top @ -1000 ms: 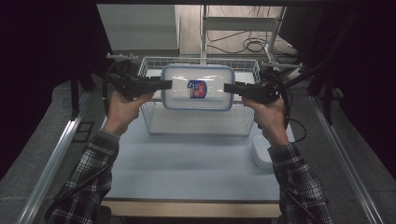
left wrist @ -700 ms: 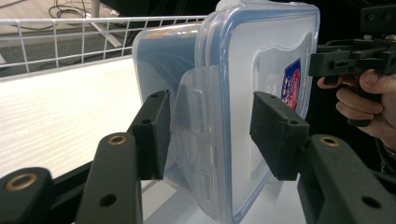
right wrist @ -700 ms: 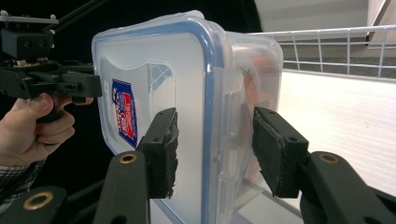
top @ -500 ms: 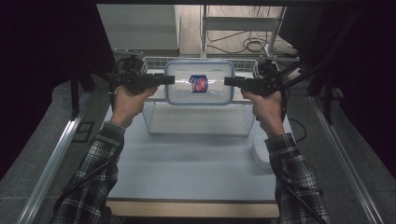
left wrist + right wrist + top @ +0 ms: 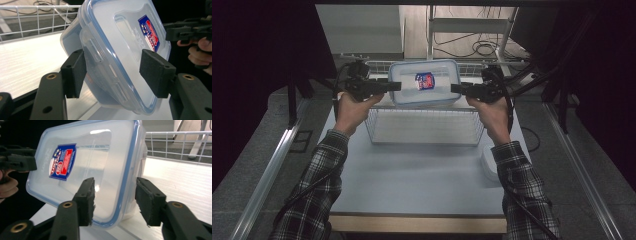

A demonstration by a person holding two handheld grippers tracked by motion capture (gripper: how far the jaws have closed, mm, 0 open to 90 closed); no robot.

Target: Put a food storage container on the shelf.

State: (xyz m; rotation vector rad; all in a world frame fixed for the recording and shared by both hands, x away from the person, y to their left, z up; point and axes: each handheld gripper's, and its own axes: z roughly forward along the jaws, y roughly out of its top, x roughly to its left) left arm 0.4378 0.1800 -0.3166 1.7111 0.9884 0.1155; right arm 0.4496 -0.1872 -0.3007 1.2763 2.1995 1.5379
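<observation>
Two grippers flank a clear plastic lidded container at the far end of the wire basket. At its left end, the left gripper has just been opening: both pads stand off the rim, nothing gripped. At its right end, the right gripper straddles the blue-sealed edge, jaws gapped, likewise not gripping. Judging by this, the container is being set down tilted.

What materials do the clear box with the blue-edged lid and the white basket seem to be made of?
The box looks like clear, glossy plastic: the surface behind shows through it and light glints on its lid. The blue seal around the lid may be rubber or silicone. The basket seems to be thin metal wire with a white coating, judging by its open grid.
</observation>
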